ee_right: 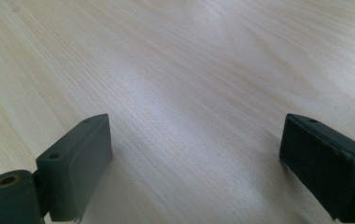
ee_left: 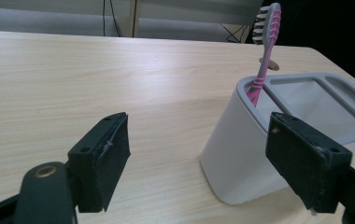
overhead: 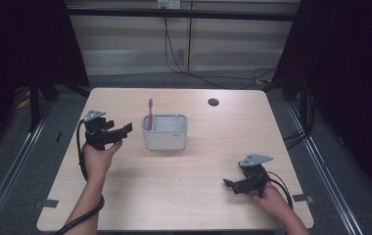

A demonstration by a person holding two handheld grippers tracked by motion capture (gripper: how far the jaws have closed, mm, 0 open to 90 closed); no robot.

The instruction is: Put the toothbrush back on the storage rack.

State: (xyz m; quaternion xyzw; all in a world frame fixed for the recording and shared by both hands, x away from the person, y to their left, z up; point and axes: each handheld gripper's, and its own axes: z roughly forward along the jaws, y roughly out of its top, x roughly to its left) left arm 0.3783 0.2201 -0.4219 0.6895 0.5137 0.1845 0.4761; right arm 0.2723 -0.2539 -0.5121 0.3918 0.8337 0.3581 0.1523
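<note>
Nearest the bench's (overhead: 174, 196) front edge, toward its right corner, the right gripper (overhead: 229, 184) lies low over bare wood in the person's right hand (overhead: 272, 198), its jaws apart with nothing between them; the right gripper view shows only wood grain between its two black pads (ee_right: 80, 163). Farther in, by the left edge, the left hand (overhead: 98, 159) holds the left gripper (overhead: 125, 129) raised and aimed toward the grey toothbrush holder (overhead: 165, 132), jaws spread wide and clamped on nothing. Mid-bench the holder stands clear of both grippers, with the pink toothbrush (overhead: 150, 113) standing upright in its left end slot. From the left gripper view the holder's (ee_left: 231, 158) separate compartments and the toothbrush's (ee_left: 265, 51) bristled head show plainly. Beyond, near the far edge, sits a dark round cable port (overhead: 213, 102).
</note>
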